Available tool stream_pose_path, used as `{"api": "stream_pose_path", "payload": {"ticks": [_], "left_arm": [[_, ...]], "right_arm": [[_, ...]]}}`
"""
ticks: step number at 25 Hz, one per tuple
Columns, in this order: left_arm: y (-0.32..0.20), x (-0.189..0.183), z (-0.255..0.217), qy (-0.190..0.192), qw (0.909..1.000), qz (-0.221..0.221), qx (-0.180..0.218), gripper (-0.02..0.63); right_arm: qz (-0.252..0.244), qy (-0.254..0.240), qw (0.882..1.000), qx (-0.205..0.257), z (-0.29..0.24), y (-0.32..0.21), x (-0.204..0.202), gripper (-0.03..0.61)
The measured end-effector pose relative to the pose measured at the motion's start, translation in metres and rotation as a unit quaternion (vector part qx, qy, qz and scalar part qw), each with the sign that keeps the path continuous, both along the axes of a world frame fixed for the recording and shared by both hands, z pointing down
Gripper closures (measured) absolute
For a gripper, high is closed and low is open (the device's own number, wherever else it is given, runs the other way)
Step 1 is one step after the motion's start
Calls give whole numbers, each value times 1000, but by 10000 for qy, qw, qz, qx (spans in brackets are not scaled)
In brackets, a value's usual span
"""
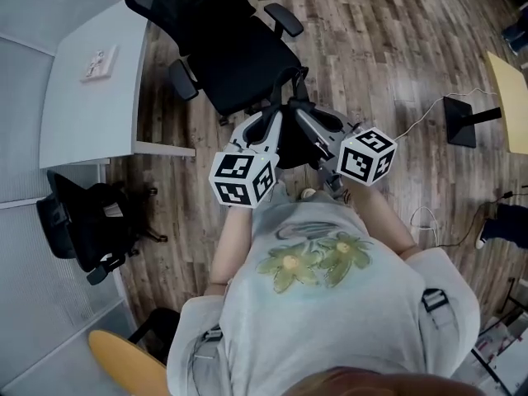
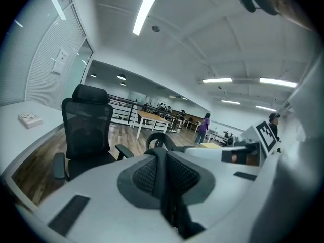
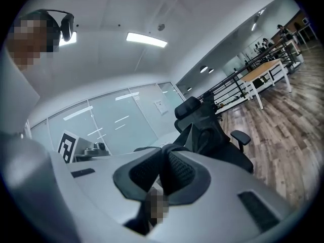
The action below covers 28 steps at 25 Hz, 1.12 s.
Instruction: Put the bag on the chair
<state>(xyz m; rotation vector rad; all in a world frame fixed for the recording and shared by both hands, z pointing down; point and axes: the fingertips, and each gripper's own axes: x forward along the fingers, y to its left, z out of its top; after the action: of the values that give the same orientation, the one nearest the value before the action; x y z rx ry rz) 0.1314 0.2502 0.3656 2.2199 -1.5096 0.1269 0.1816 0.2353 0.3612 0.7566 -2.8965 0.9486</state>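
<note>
Risk of a slide down to the wooden floor [image 1: 371, 56] if set too near the seat's front edge, given a soft, sagging bag [image 1: 292, 143]; risk too of shoving the chair [image 1: 243, 60] away on its castors if pressed against it rather than lowered from above; could also catch a strap [image 2: 164, 188] on an armrest [image 1: 285, 19] on the way in; tipping over likely on an uneven release, one side before the other. Left claw [image 2: 163, 158]: all but shut, pinching a thin black strap between its pads; right claw [image 3: 164, 162]: likewise nearly closed, clamped on a black strap, dark fabric rising just beyond; bag hanging between both claws at centre frame in the head view, just below the chair at upper centre, not yet on the seat.
</note>
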Motion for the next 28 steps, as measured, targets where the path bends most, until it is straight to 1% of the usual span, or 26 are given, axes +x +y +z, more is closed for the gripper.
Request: {"api": "stream_pose_path", "payload": {"ticks": [6,10,18,22,28], "left_arm": [[-28,-25,16,-47,9992,349,-202,565],[-44,-51,24,-91,9981,519,-316,565],[-73,-99,25,-82,9964,809,-244,565],[-83,-127,28,-9,9963,826,-236,565],[-88,-146,28,134,9967,771,-218,565]], "right_arm": [[249,54,9995,-198,17,-33,-26,537],[379,37,9989,-269,24,-47,-50,537],[678,-3,9975,-200,27,-71,-94,535],[726,16,9972,-181,30,-74,-116,535],[640,91,9976,-232,29,-76,-134,535]]}}
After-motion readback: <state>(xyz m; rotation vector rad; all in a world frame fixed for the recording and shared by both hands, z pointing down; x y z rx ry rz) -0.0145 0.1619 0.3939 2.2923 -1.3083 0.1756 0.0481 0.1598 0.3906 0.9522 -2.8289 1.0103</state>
